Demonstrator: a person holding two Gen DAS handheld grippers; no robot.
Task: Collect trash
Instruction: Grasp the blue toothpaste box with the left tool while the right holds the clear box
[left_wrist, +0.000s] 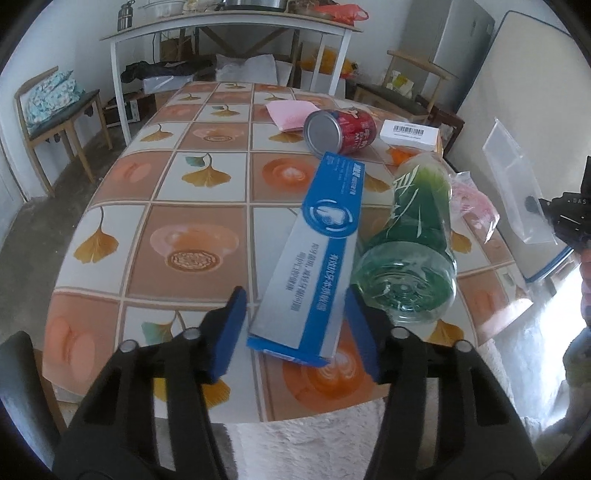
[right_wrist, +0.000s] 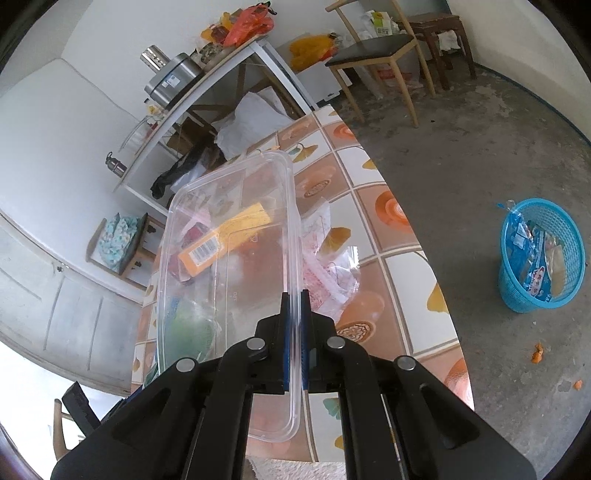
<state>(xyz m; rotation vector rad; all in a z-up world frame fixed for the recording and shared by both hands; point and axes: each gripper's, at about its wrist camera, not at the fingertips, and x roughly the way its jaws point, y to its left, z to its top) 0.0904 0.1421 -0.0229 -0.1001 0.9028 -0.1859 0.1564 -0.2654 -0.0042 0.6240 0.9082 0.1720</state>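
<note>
Left gripper (left_wrist: 295, 332) hung partly open over the near table edge, straddling the near end of a blue-and-white toothpaste box (left_wrist: 314, 258); blue pads (left_wrist: 229, 332) apart from its sides, not pressing. Lay flat on the patterned tablecloth (left_wrist: 184, 229), just beside a green plastic bottle (left_wrist: 413, 251) on its side. Farther back, a red can (left_wrist: 341, 131), tipped over, and a white barcoded box (left_wrist: 410, 134). Right gripper (right_wrist: 294, 332) clamped tight on the rim of a clear plastic container (right_wrist: 229, 258), held tilted above the table. Out on the floor, well apart, stood a blue basket (right_wrist: 539, 254) holding wrappers.
</note>
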